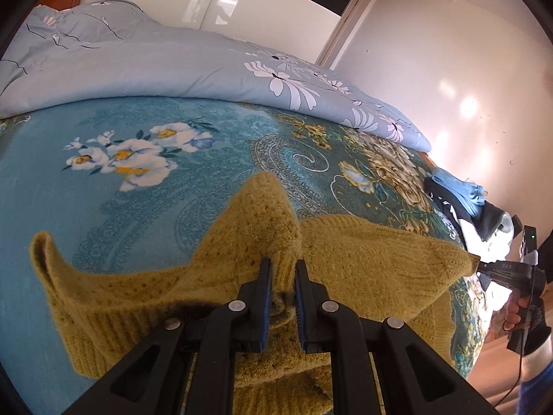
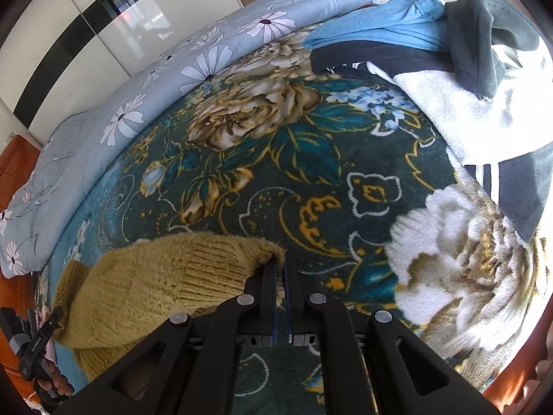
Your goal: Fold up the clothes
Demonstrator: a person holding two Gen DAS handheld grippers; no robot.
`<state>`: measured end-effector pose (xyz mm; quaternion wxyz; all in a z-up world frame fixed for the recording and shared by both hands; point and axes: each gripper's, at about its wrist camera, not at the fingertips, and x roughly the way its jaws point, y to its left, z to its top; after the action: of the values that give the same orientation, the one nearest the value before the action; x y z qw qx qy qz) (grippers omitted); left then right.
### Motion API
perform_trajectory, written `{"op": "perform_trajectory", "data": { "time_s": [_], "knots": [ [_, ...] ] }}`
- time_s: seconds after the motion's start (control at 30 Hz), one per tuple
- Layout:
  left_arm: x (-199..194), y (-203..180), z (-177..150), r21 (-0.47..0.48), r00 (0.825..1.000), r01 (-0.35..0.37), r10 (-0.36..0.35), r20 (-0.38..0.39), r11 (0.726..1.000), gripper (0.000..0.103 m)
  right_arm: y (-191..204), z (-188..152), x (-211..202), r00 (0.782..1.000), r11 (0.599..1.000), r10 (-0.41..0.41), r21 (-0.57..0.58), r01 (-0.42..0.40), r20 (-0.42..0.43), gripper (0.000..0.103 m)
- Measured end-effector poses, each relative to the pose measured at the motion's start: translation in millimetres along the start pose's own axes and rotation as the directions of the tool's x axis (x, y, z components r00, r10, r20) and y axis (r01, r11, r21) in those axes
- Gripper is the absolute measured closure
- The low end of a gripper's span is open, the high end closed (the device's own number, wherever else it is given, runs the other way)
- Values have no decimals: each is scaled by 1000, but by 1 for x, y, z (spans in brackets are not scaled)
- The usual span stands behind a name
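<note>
Sweater point(image 1: 363, 252) stretched across the blanket point(image 1: 138, 190) | left gripper point(image 1: 283, 273) pinches its bunched middle | right gripper point(image 2: 280, 269) clamps one corner | long axis runs gripper to gripper

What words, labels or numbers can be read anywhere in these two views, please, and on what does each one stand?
White marking on the right hand-held gripper, seen from the left wrist view: a few characters, too small and blurred to read.
White marking on the left hand-held gripper's black body, seen from the right wrist view: too blurred to read.
Yellow sweater, floral blanket, blue quilt, clothes pile: no text visible.
</note>
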<state>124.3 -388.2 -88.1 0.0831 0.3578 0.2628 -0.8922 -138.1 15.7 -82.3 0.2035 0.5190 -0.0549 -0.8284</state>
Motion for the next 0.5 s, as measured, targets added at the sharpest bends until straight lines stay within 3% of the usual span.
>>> {"op": "perform_trajectory", "data": {
  "time_s": [0.27,0.3,0.33,0.4,0.5],
  "knots": [
    [-41,0,-11,0,998,16,-16,56,1000,52,12,-8,-27,998,994,-66,-85,67,20,95],
    [-48,1,-13,-1,997,16,-16,69,1000,44,14,-10,-31,997,993,-74,-94,76,23,87],
    [-57,4,-14,-2,996,15,-14,90,1000,38,15,-11,-35,997,992,-72,-99,74,26,72],
    [-74,10,-16,-9,991,5,-4,133,1000,32,19,-14,-45,998,992,-58,-107,62,38,56],
    [-96,26,-21,-24,981,-28,32,190,999,26,30,-15,-60,995,985,-78,-152,87,61,56]
  ]
}}
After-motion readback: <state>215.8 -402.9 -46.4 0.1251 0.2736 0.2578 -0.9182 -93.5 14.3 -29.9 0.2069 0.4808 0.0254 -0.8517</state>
